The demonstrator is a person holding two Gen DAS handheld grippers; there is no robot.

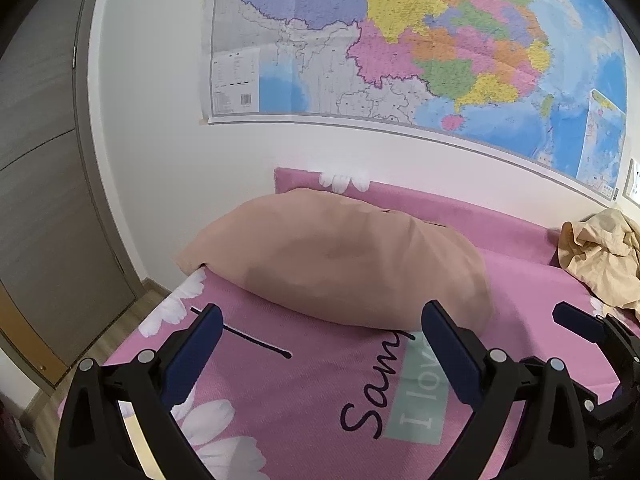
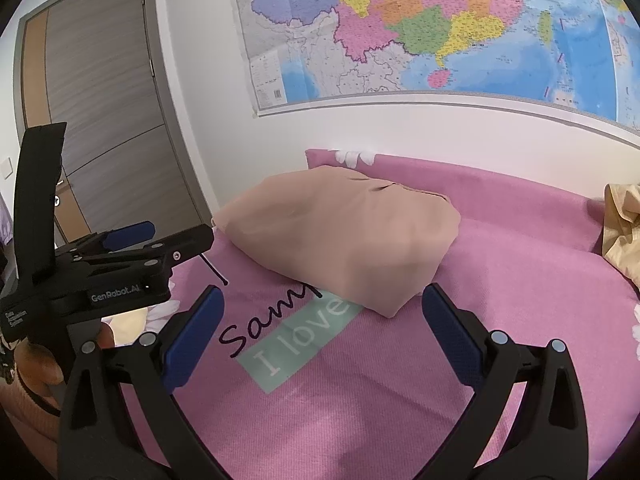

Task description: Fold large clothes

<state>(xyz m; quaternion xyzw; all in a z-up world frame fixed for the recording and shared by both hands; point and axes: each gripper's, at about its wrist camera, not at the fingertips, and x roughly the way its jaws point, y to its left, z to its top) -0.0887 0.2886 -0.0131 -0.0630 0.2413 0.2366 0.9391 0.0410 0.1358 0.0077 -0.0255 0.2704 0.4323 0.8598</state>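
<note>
A large colourful paper wall map (image 1: 400, 40) fills the top. Below it, the pink bed sheet (image 2: 400, 380) reads "Sam… I love", partly hidden under a tan pillow (image 1: 340, 256). The crumpled beige garment (image 1: 600, 260) lies at the right edge. Left tool (image 1: 322, 344) and right tool (image 2: 322, 320) gape, empty; only the right view shows "GenRobot.AI".

A: Item one, from my left wrist feed: crumpled cream garment (image 1: 600, 260), cut off by the right edge.

B: Right wrist feed?

A: Same garment, only a sliver. Item two: wall map (image 2: 420, 28), top and right cropped; lettering too small to read.

B: The bedsheet print?

A: Word beginning "Sam" on the pink sheet (image 2: 400, 380), possibly longer; the tan pillow (image 2: 340, 240) covers its end.
</note>
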